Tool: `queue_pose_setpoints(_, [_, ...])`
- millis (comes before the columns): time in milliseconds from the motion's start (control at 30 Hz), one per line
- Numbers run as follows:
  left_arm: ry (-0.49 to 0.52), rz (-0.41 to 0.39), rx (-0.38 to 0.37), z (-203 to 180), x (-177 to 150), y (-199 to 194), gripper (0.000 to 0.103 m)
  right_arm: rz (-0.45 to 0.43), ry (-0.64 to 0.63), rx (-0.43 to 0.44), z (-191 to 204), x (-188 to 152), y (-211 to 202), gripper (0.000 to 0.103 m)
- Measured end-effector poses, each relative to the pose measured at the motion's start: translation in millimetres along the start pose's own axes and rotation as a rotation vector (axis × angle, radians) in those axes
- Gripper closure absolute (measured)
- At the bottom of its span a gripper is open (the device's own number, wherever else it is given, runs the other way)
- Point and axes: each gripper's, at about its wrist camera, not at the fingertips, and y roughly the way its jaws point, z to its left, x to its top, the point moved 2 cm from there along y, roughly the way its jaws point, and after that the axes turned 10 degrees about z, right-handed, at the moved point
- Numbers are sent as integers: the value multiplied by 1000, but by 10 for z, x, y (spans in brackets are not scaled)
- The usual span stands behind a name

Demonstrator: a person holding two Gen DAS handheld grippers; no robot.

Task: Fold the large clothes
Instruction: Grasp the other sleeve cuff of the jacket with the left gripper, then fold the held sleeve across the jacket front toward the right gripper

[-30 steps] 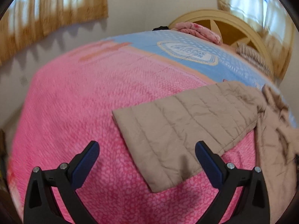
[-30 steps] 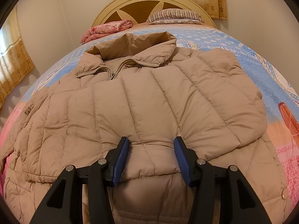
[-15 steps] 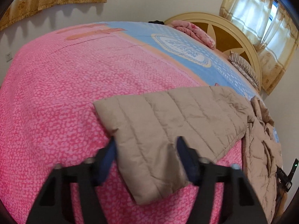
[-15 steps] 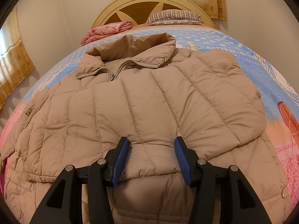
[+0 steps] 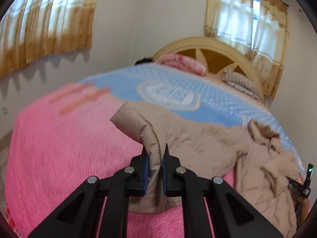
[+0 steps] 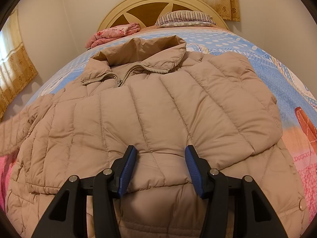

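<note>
Left tool (image 5: pixel 155 159) clamped on sleeve cuff (image 5: pixel 152 136) of beige puffer jacket (image 6: pixel 158 109) lying on bed (image 5: pixel 59 138), right tool (image 6: pixel 160 168) apart over torso; carry sleeve flat across chest, avoid bunching.

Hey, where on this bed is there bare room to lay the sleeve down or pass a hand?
The pink bedspread left of the sleeve, out to the bed's edge, is bare. So is the blue stretch between the jacket and the striped pillow. The middle is crowded: the jacket covers it, with the folded pink blanket by the headboard.
</note>
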Motion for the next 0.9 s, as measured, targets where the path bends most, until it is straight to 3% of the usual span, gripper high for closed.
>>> queue_pose_setpoints(200, [81,-100,-71,-395,430,-333,92,-2,3,5,-5,-1,-8,50])
queue_pose_setpoints(567, [282,-169,-266,-1567,640,-627,93,-13,16,29,-21,-2,-22,50])
queue_pose_setpoints(733, [422,-149,-341,-2239,507,-582,93,-25,28,52,-52,-6,-39,50])
queue_pose_setpoints(900, [510,-71,-403,-2782,201,-329,93,-46,44,79,-77,-16,-74,47])
